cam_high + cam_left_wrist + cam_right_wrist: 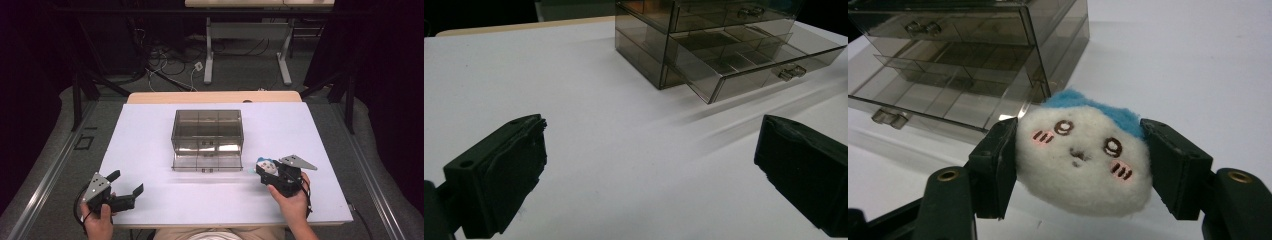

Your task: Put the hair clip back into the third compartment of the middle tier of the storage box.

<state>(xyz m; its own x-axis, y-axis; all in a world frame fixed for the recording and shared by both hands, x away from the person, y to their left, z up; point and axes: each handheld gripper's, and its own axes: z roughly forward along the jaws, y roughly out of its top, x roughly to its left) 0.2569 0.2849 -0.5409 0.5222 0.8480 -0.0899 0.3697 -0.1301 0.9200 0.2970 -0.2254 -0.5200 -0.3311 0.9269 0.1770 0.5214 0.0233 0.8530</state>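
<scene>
Nearest the person, just right of the drawer box's pulled-out bottom drawer, the right gripper (267, 172) has its jaws closed on a small plush toy (1083, 160), one pad pressing each side of its soft, white, fuzzy body; a blue patch tops it and a stitched face with pink cheeks looks back along the jaws. The toy gives under pressure, so I judge the hold should stay firm but not crush, and the toy should travel high enough to pass over the drawer's front wall before it is lowered into a compartment. Well to the left of the box, the left gripper (125, 190) rests with its jaws wide apart and nothing between them. Farther off, mid-worktop (150, 150), stands the drawer box (207, 132): smoky, see-through hard plastic, square-edged, with the open drawer (744, 62) split into compartments.
</scene>
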